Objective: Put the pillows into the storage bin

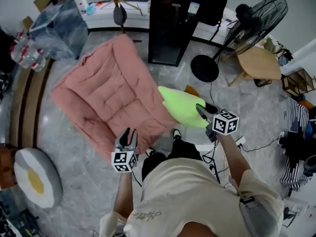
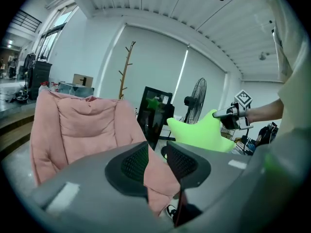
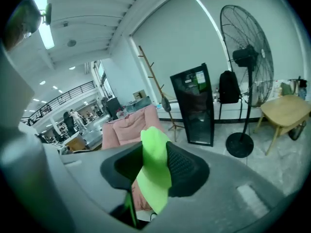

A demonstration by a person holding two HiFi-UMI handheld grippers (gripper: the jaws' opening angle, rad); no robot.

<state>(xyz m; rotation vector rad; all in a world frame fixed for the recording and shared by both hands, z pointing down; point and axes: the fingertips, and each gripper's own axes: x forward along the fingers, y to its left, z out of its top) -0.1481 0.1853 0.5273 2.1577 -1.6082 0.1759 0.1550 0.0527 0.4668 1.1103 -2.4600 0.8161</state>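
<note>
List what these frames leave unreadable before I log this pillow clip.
Clear bin, head view, top left: too small and glary to see what is inside.
Green pillow: in the head view its near end is covered by the right gripper; that gripper's view shows only a pinched fold.
Pink cushion: the corner under the left gripper is hidden; its underside faces away.

Open floor (image 1: 81,181) left; pink cushion (image 1: 111,98), black cabinet (image 1: 170,23), fan (image 1: 259,16) ahead

Big pink quilted pillow (image 1: 108,95), corner in left tool (image 1: 129,134); lime-green pillow (image 1: 180,105) in right tool (image 1: 201,110), just beside.
</note>
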